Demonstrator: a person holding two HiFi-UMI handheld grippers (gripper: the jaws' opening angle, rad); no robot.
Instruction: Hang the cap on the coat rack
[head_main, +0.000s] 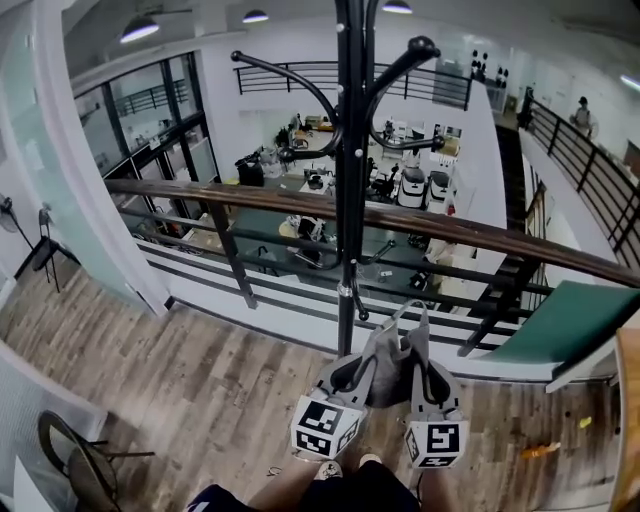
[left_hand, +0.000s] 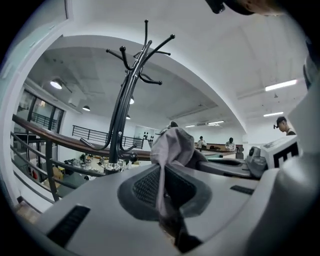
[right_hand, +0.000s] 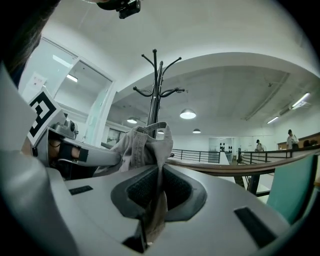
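A grey cap (head_main: 392, 362) hangs between my two grippers, low in the head view, just right of the black coat rack pole (head_main: 347, 200). My left gripper (head_main: 352, 378) is shut on the cap's left side, the cloth (left_hand: 170, 150) pinched between its pads. My right gripper (head_main: 424, 375) is shut on the cap's right side (right_hand: 142, 145). The rack's curved hooks (head_main: 415, 50) rise well above the cap; in the left gripper view the rack (left_hand: 122, 95) stands to the left, in the right gripper view the rack (right_hand: 156, 85) is straight ahead.
A wooden-topped railing (head_main: 480, 235) runs behind the rack, with an open office floor below. A folding chair (head_main: 70, 455) stands at the lower left. A green board (head_main: 570, 320) leans at the right. People stand far off by the right railing (right_hand: 290, 137).
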